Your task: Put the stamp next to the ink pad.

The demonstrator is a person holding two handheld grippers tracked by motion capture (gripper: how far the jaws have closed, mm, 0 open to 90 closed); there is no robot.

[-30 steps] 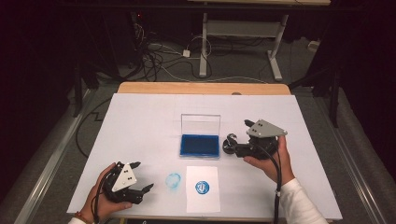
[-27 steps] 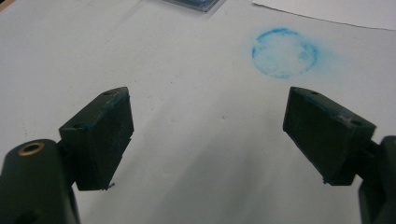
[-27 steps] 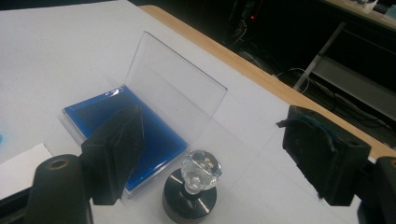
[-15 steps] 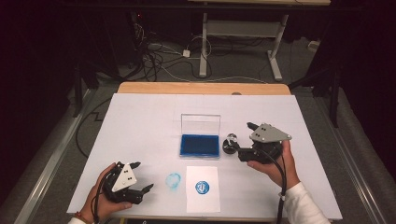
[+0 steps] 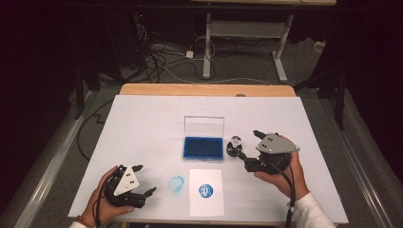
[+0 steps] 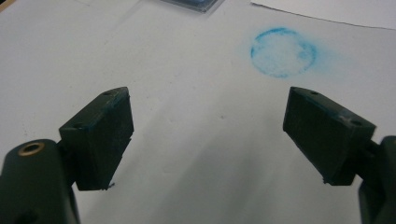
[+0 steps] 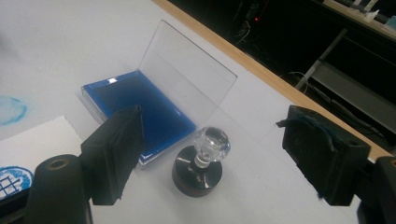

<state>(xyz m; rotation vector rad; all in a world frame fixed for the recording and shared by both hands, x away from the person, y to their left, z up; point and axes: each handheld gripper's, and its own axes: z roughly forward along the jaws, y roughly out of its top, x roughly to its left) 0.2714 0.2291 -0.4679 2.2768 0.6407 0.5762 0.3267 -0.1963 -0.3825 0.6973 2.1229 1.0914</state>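
A round stamp (image 5: pixel 234 147) (image 7: pixel 201 162) with a clear knob stands upright on the white table (image 5: pixel 142 128), just right of an open blue ink pad (image 5: pixel 203 147) (image 7: pixel 140 112) whose clear lid stands up. My right gripper (image 5: pixel 249 151) (image 7: pixel 219 158) is open a little to the stamp's right, jaws wide on either side of it without touching. A white paper (image 5: pixel 206 191) bearing a blue round print lies in front of the pad. My left gripper (image 5: pixel 142 180) (image 6: pixel 208 135) is open near the front left, empty. A faint blue ring smudge (image 5: pixel 176 184) (image 6: pixel 282 51) marks the table.
The table's wooden far edge (image 5: pixel 204 89) borders a dark floor with cables (image 5: pixel 157 57) and a desk frame (image 5: pixel 247 33) beyond. A corner of the paper (image 7: pixel 28 149) shows at the left of the right gripper view.
My right gripper has drifted a little to the right and toward me, away from the stamp. The left gripper has stayed put.
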